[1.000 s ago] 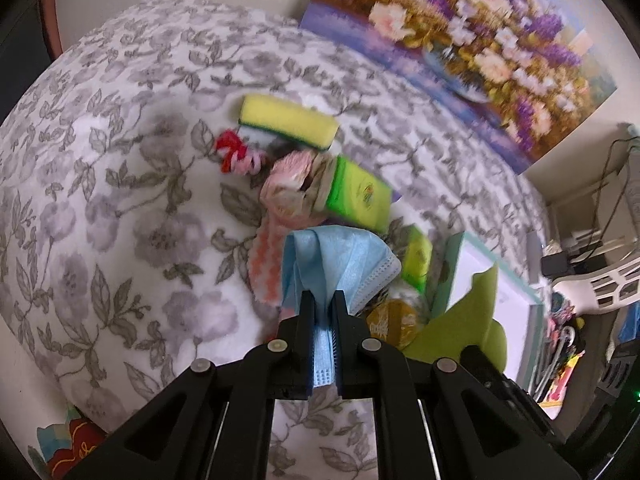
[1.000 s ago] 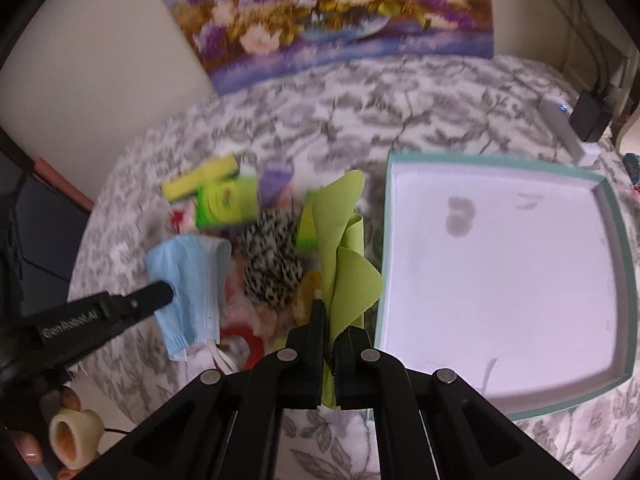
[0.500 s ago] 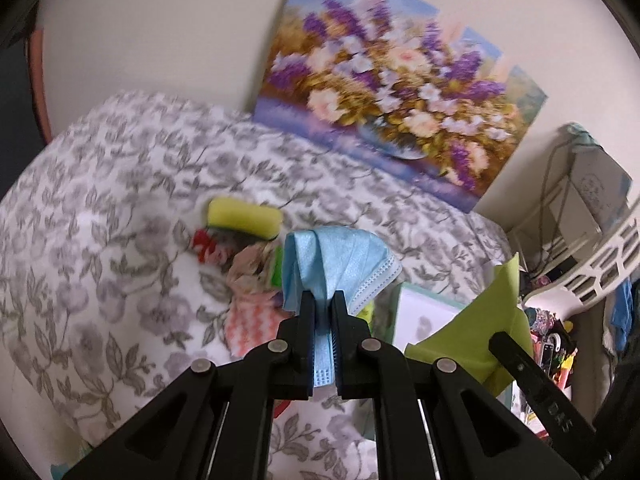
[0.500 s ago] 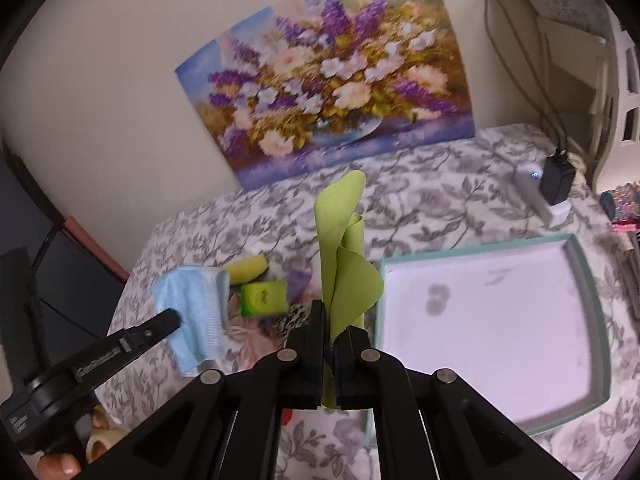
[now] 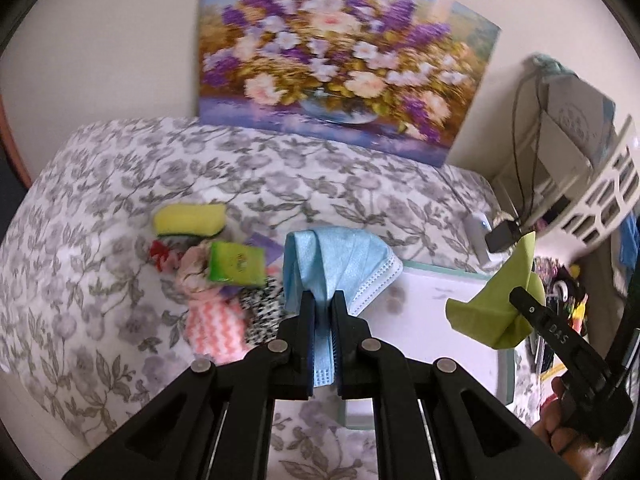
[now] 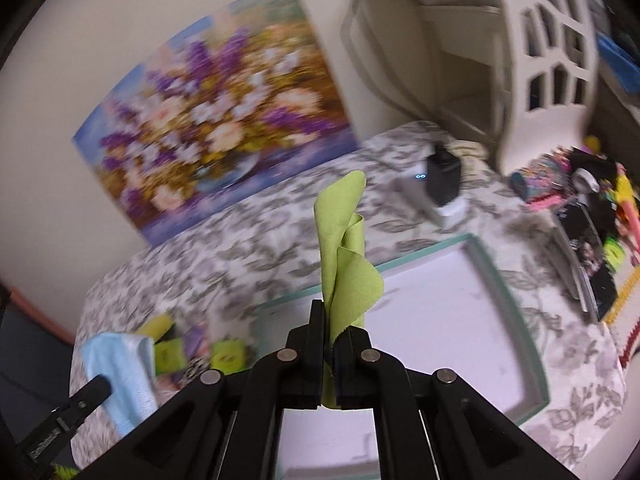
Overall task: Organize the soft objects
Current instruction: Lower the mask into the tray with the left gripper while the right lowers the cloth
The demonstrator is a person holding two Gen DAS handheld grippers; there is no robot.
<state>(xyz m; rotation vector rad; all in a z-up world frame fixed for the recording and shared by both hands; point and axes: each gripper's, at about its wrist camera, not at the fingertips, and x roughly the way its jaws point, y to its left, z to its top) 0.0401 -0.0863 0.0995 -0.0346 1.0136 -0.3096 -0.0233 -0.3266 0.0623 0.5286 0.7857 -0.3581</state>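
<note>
My left gripper [image 5: 323, 300] is shut on a light blue face mask [image 5: 336, 264] and holds it in the air by the left edge of the white tray [image 5: 444, 272]. My right gripper [image 6: 331, 312] is shut on a green cloth [image 6: 344, 256] that stands up above the tray [image 6: 496, 276]. A pile of soft things lies left of the tray: a yellow sponge [image 5: 190, 220], a green packet [image 5: 236, 262], a pink-striped cloth [image 5: 216, 328] and a black-and-white scrunchie [image 5: 262, 312]. The mask also shows in the right wrist view [image 6: 120, 376].
The table has a grey floral cloth [image 5: 120, 160]. A flower painting [image 5: 340, 52] leans on the wall behind. A power strip with a black charger [image 6: 440, 184] lies behind the tray. A white shelf [image 6: 540, 40] and colourful clutter [image 6: 580, 192] stand at the right.
Both grippers have risen and tilted up from the table, carrying the mask and the green cloth; the right one has also swung to the right over the tray.
</note>
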